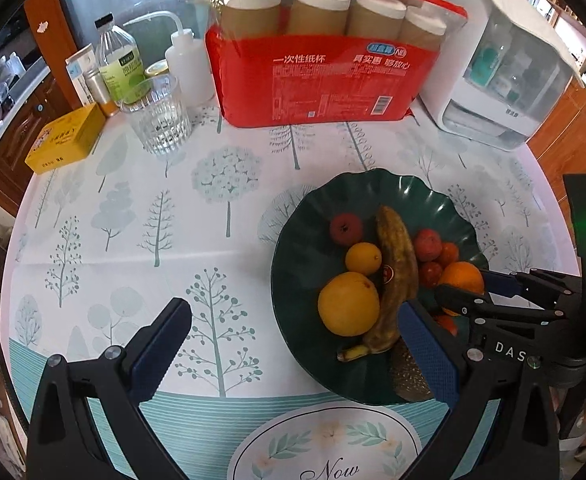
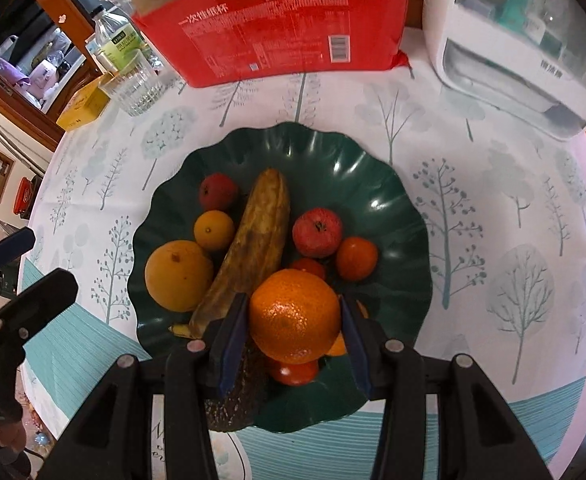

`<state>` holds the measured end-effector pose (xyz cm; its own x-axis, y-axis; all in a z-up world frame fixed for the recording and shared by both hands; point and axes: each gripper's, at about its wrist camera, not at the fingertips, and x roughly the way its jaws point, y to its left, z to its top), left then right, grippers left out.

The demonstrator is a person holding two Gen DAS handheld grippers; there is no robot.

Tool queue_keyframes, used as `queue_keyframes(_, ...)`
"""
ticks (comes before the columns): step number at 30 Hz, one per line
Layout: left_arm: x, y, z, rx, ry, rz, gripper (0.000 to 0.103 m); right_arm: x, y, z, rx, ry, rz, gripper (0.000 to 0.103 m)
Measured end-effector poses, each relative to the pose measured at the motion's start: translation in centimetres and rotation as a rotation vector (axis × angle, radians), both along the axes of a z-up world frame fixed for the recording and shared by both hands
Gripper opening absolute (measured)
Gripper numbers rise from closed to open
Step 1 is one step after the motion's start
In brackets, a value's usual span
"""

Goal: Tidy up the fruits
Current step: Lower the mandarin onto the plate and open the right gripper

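A dark green scalloped plate [image 2: 373, 184] [image 1: 373, 192] holds a browned banana [image 2: 253, 240] [image 1: 397, 264], a large yellow orange [image 2: 177, 276] [image 1: 347, 304], a small yellow citrus [image 2: 213, 230], red apples [image 2: 317, 232] and small tangerines [image 2: 357, 258]. My right gripper [image 2: 293, 320] is shut on a large bright orange [image 2: 295, 316] over the plate's near side; it shows in the left wrist view [image 1: 465, 292] too. My left gripper [image 1: 293, 344] is open and empty, low over the tablecloth at the plate's left edge.
A red pack of paper cups [image 1: 321, 76] stands at the back. A glass [image 1: 157, 116], yellow box [image 1: 67, 140], bottles [image 1: 119, 64] and a squeeze bottle [image 1: 183, 64] stand back left. A white appliance [image 1: 505, 68] stands back right. A dark rough-skinned fruit [image 2: 237, 396] lies at the plate's near edge.
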<state>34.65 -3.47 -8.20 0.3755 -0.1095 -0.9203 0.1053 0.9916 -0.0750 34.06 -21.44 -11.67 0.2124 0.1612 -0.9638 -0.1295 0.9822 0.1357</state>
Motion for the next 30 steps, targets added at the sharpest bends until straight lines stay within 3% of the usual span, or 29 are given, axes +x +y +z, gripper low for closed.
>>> queue_keyframes(6,0.2,0.0,-0.2,-0.003,0.004,0.000,0.102,0.3,0.0,0.7,0.068,-0.011,-0.019,0.046)
queue_keyframes(30,-3.9,0.3,3.4,-0.013,-0.063,-0.033,0.102,-3.9,1.7,6.0,-0.020,-0.162,0.022,0.046)
